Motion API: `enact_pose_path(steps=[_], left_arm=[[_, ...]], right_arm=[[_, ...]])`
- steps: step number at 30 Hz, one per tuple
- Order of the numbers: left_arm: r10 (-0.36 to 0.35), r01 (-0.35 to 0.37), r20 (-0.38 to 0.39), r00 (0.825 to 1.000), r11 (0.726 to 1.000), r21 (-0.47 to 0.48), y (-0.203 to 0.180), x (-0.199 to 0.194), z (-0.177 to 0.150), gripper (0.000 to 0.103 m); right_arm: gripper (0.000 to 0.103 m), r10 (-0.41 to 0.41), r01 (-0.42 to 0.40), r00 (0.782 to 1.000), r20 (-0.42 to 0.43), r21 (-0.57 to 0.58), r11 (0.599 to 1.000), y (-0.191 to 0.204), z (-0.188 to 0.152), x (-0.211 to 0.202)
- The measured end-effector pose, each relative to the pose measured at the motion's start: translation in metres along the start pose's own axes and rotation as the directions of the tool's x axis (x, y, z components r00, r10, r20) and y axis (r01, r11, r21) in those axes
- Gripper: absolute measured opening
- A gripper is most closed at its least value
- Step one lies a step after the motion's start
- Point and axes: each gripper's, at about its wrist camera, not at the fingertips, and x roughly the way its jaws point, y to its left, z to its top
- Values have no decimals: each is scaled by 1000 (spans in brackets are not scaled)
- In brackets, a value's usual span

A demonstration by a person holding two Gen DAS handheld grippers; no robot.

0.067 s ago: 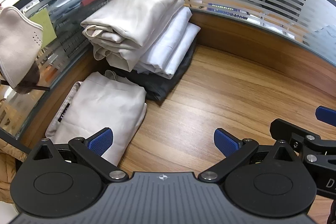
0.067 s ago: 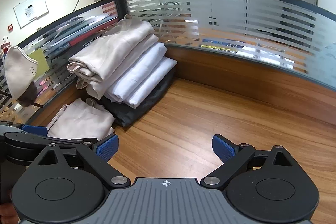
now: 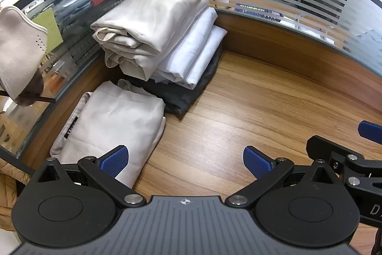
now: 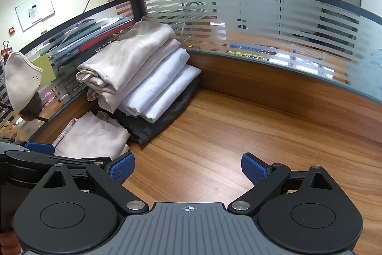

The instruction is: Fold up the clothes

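Nearest to us, our left gripper [image 3: 185,161] has its jaws wide apart and holds nothing, with bare wooden desk [image 3: 250,111] showing between the blue pads. Our right gripper [image 4: 187,167] is the same: jaws spread, nothing between them, hovering just beside the left one, whose blue tip pokes into the right wrist view.

We take the stack of folded clothes [image 3: 162,35] in the desk corner as our landmark. Just in front of the stack, against the glass partition [image 3: 310,6], lies a single folded beige garment [image 3: 107,126], flat on the desk, its near edge beside our left pad. The stack itself has a dark garment [image 3: 191,92] at the bottom, white pieces above it, and beige ones on top. To the right of the stack the desk is bare wood. Left of the stack, a beige cap [image 3: 19,51] hangs at the partition.

We see no unfolded garment in either view, so we judge that we are between pieces, or that the folding is nearly done. If the beige garment is next, we would do well to keep both sets of jaws apart until they reach it, take it at two matching corners of the near edge, pinch only the top layers we mean to move, and lift evenly so the folds do not slide open. We should stay clear of the stack, which leans a little and could topple.
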Motion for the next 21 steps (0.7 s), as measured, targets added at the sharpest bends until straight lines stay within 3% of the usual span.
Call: enact_pose_path(steps=[21], left_arm=[[-7, 7, 7, 1000, 1000, -9, 3, 4, 1, 103]], right_arm=[[97, -17, 17, 1000, -14, -29, 999, 5, 2, 4]])
